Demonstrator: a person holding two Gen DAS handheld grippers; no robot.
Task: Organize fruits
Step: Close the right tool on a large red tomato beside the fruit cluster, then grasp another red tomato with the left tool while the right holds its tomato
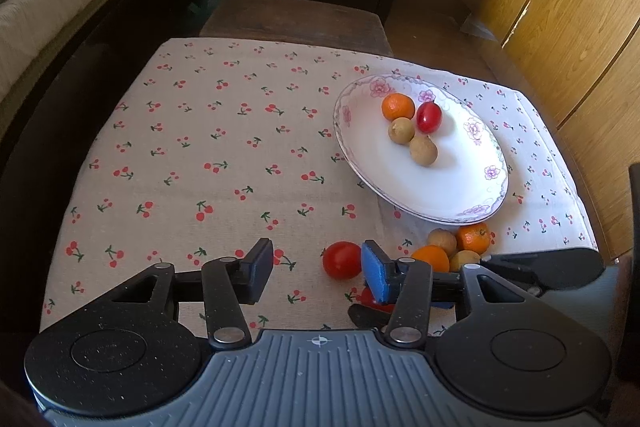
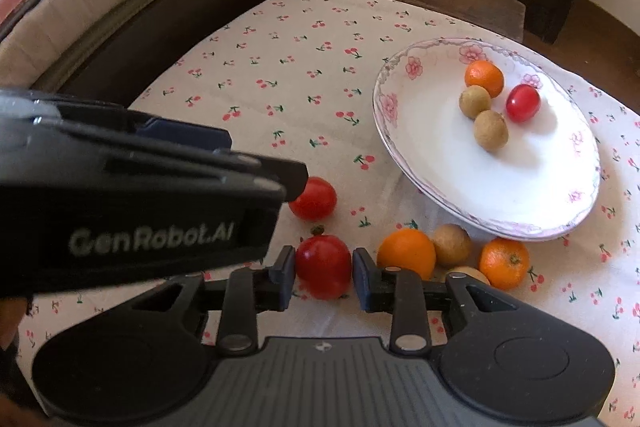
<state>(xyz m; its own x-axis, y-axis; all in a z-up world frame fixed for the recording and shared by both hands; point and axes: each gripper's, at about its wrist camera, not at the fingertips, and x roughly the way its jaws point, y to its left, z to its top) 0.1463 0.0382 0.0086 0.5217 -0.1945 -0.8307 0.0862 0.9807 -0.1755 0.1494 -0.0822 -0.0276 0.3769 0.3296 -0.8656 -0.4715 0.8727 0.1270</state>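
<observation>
Four fruits sit on the plate (image 2: 386, 107), roughly six remain on the bench; right hand-held gripper (image 2: 324, 277) brackets a red fruit (image 2: 323, 265), apparently not yet clamped, left hand-held gripper (image 1: 316, 273) wide, empty.

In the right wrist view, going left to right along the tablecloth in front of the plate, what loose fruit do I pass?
Red tomato between the right gripper's fingers → large orange → round brown longan → small orange with a green stem mark. The second tomato and a half-hidden brown fruit are left out.
</observation>
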